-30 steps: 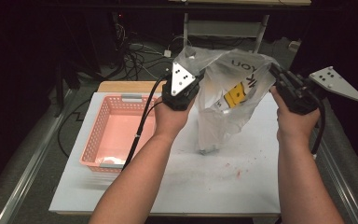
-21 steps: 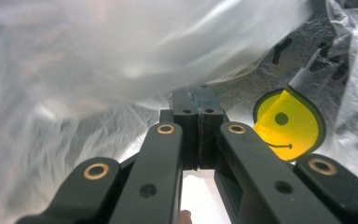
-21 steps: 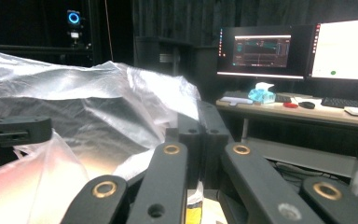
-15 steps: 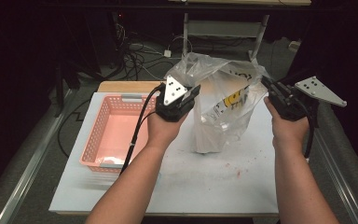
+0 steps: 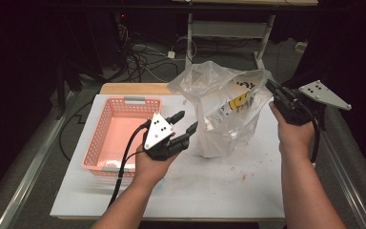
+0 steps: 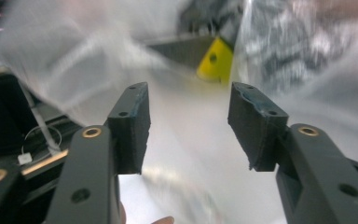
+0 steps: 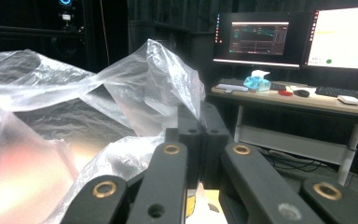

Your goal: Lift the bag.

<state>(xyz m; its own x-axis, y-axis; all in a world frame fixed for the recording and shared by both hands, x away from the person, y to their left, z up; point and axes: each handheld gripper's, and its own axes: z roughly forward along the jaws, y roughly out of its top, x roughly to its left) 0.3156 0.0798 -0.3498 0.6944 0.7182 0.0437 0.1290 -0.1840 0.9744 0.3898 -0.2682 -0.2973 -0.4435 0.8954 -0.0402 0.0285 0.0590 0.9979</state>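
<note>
In the high view my left gripper (image 5: 185,125) is in the lower middle of the frame, nearest to me. Its jaws are spread wide and hold nothing. It hangs above the white table (image 5: 209,191), just to the left of the clear plastic bag (image 5: 228,114). I cannot tell if one tip touches the bag. In the left gripper view the two black pads (image 6: 133,126) stand well apart in the lower half. The blurred bag (image 6: 177,140) fills the space behind them, with a yellow shape (image 6: 216,61) inside it at the upper middle.

The bag stands upright in the centre of the high view, on the table, with printed items inside that I cannot read.

My right gripper (image 5: 270,88) is at the right of the frame, at the upper right edge of the bag. In the right gripper view its jaws are pressed together in the lower middle and pinch the crumpled bag film (image 7: 168,88).

To the left of my left hand sits the pink basket (image 5: 106,138) on the table. Farther away, in the upper right of the right gripper view, a desk with monitors (image 7: 307,39) stands.
</note>
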